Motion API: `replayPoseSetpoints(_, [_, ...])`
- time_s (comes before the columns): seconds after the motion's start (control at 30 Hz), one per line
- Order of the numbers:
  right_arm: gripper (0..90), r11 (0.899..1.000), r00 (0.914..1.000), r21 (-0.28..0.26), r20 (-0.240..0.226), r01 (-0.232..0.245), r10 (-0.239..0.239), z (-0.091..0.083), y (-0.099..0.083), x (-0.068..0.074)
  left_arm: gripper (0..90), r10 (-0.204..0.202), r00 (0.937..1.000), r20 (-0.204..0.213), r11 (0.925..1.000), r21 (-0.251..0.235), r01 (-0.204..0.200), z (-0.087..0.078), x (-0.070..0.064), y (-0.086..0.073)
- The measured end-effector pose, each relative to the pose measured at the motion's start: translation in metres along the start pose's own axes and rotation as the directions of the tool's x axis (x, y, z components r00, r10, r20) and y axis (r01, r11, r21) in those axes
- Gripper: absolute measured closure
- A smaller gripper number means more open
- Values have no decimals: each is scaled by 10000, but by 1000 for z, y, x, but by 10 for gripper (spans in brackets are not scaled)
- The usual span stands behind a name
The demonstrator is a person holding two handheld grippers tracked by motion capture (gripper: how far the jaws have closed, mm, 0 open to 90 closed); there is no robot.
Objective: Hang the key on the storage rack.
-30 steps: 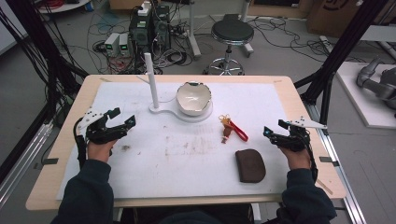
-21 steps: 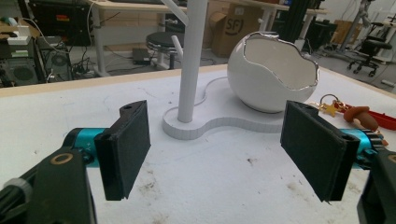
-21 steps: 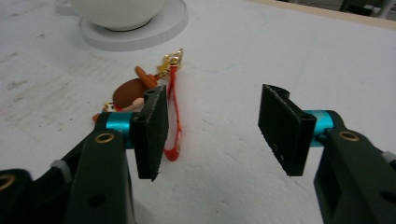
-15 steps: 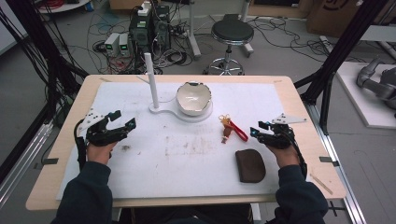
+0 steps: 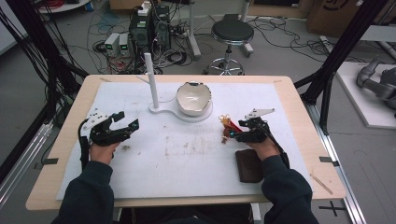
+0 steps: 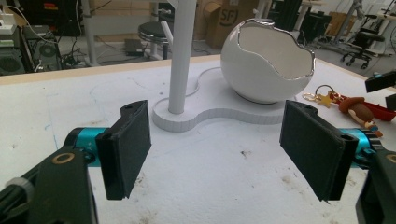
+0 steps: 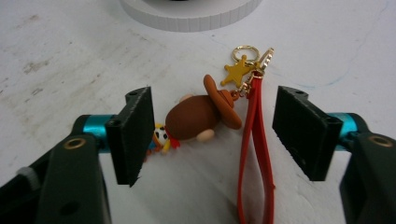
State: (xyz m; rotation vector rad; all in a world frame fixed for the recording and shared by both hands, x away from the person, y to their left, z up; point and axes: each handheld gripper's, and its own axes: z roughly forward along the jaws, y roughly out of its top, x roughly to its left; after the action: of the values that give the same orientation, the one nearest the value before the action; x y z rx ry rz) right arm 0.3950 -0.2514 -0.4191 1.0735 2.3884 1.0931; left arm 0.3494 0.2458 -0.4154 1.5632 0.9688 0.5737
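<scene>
Beyond your table (image 5: 299, 100) you have a grey floor (image 5: 289, 46) strewn with cables — a round black stool (image 5: 232, 31), computer towers (image 5: 150, 28), dark frame posts (image 5: 345, 44).

One keychain (image 5: 229, 126), one white bowl (image 5: 193, 98), one brown wallet (image 5: 249, 166) — two tongs: left tongs (image 5: 125, 126), right tongs (image 5: 232, 134).

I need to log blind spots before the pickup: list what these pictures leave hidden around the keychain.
- Keychain figure: right gripper view, its lower body sits behind the right gripper's left finger.
- Red strap: same view, cut off by the bottom edge.
- Brown pad: high view, partly covered by the person's right hand.
- Bowl: high view, too small to tell whether it holds anything.
</scene>
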Motion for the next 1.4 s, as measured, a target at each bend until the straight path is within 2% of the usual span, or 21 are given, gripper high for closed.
replayPoseSetpoints(0.2, [281,9984,9996,561,279,64,-80,15,6,3,246,-24,10000,-11,10000,-23,24,-1,1,0])
replayPoseSetpoints(0.3, [327,9967,9994,811,337,42,-69,16,5,1,246,-80,10000,-26,10000,-22,80,-2,2,0])
replayPoseSetpoints(0.4, [328,9958,9993,907,343,95,-127,13,4,-1,246,-68,10000,-29,10000,-24,68,-2,2,0])
replayPoseSetpoints(0.47, [399,9965,9992,831,371,102,-133,4,2,-7,247,-59,10000,-15,10000,-15,59,-2,2,0])
replayPoseSetpoints(0.57, [446,9935,9987,1122,455,187,-240,-1,0,-13,247,-83,10000,-19,10000,-6,83,-2,2,0])
replayPoseSetpoints(0.63, [521,9864,9987,1638,475,110,-190,2,-6,-18,246,-93,10000,-12,10000,13,93,-2,2,0])
replayPoseSetpoints(0.7, [655,9750,9988,2203,323,284,-364,7,-9,-19,246,-104,9999,-7,9999,5,104,-1,2,0])
replayPoseSetpoints(0.77, [863,9734,9984,2232,107,522,-560,7,-8,-17,246,-106,9999,-13,9999,16,106,-2,1,0])
replayPoseSetpoints(0.8, [870,9698,9953,2309,371,782,-891,5,-7,-15,246,-106,9999,-13,9999,16,106,-2,1,0])
replayPoseSetpoints(0.83, [870,9698,9953,2309,371,782,-891,5,-7,-15,246,-69,10000,-5,10000,41,69,-2,2,0])
replayPoseSetpoints(0.93, [876,9852,9942,1372,197,1023,-1060,-7,-1,-11,260,-183,9997,153,9997,139,181,1,-2,-1])
replayPoseSetpoints(1.0, [876,9901,9934,830,54,1133,-1142,-12,1,-8,288,-303,9985,462,9994,160,296,6,-8,-1])
replayPoseSetpoints(1.07, [876,9921,9926,361,-197,1203,-1196,-16,4,-5,293,-212,9964,824,9994,293,188,13,-17,1])
replayPoseSetpoints(1.1, [877,9913,9911,171,-275,1305,-1300,-17,5,-3,299,-212,9964,824,9994,293,188,13,-17,1])
replayPoseSetpoints(1.13, [877,9913,9911,171,-275,1305,-1300,-17,5,-3,299,-122,9946,1031,9992,384,83,16,-22,1])
replayPoseSetpoints(1.17, [878,9896,9890,-161,-378,1428,-1433,-21,10,3,303,-61,9904,1380,9988,484,-6,24,-33,2])
replayPoseSetpoints(1.23, [878,9876,9871,-349,-413,1533,-1547,-23,12,5,303,47,9878,1558,9984,543,-134,27,-40,3])
replayPoseSetpoints(1.27, [879,9814,9833,-857,-464,1718,-1761,-28,18,11,303,125,9852,1709,9979,599,-231,30,-44,3])
replayPoseSetpoints(1.3, [879,9782,9815,-1080,-525,1775,-1839,-30,20,14,302,159,9812,1924,9977,616,-283,35,-52,3])
replayPoseSetpoints(1.33, [879,9782,9815,-1080,-525,1775,-1839,-30,20,14,303,159,9812,1924,9977,616,-283,35,-52,3])
replayPoseSetpoints(1.4, [880,9677,9773,-1691,-677,1869,-2006,-37,26,19,302,174,9754,2199,9970,702,-336,42,-60,3])
